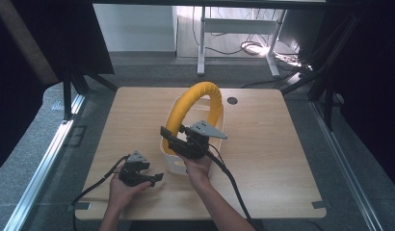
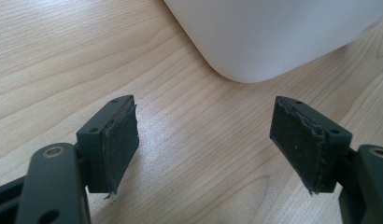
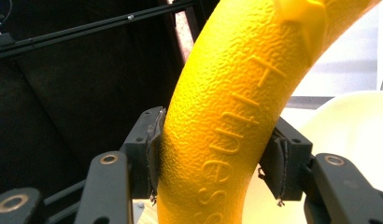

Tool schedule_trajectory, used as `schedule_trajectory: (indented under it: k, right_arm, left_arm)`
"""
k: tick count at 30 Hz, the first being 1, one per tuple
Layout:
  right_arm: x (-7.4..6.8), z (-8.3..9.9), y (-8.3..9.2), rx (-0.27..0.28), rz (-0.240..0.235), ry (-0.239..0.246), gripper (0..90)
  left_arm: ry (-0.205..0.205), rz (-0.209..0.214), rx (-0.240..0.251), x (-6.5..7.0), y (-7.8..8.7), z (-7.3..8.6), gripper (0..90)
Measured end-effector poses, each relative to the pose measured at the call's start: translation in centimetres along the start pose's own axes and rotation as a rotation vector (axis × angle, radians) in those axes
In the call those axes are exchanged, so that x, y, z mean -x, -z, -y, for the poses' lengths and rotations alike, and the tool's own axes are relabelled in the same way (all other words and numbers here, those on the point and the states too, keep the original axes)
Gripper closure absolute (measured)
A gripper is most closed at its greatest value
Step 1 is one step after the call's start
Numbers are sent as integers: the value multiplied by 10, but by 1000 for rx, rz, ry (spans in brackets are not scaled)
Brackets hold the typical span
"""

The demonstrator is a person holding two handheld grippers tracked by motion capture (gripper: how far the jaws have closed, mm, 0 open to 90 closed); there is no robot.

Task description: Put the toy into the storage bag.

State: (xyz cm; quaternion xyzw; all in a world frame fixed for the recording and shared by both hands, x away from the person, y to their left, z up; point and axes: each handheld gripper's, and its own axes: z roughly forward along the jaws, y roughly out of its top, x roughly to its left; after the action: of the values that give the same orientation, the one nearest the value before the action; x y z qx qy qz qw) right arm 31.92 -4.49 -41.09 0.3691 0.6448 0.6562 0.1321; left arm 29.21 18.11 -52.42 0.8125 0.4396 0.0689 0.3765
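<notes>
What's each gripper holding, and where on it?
Right gripper clamps the yellow foam ring on its left side, low on the arch above the white basket. Left gripper is open, holding nothing.

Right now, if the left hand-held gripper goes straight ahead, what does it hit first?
Probably the white bin: its rounded corner sits ahead of the open left hand-held gripper, with bare table between. Depth is unclear.

Yellow foam ring standing up out of the white bin

The yellow ring (image 1: 201, 98) is a fat, pebbly-textured foam tube bent into an arch, with raised "Fitness" lettering running along its side in the right gripper view (image 3: 236, 116). It stands upright, its top curve rising well above the white bin (image 1: 172, 161), lower ends down inside it. The bin is smooth plastic with rounded corners, sitting near the middle of the wooden surface (image 1: 263, 144).
</notes>
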Motion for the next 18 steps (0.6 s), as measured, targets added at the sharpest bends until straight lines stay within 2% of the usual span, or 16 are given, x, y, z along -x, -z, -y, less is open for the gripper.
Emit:
schedule_trajectory:
  k: [7,9,13,18]
  right_arm:
    - [0,0,0,-3,2,-1,450]
    - [0,-1,1,2,14,24,434]
    - [-1,-2,2,-4,18,30,422]
    - [-1,-5,8,17,35,33,323]
  left_arm:
    - [-1,0,-3,0,-1,0,239]
    - [0,1,-2,0,0,0,238]
    - [1,2,-2,0,0,0,238]
    - [1,2,-1,0,0,0,238]
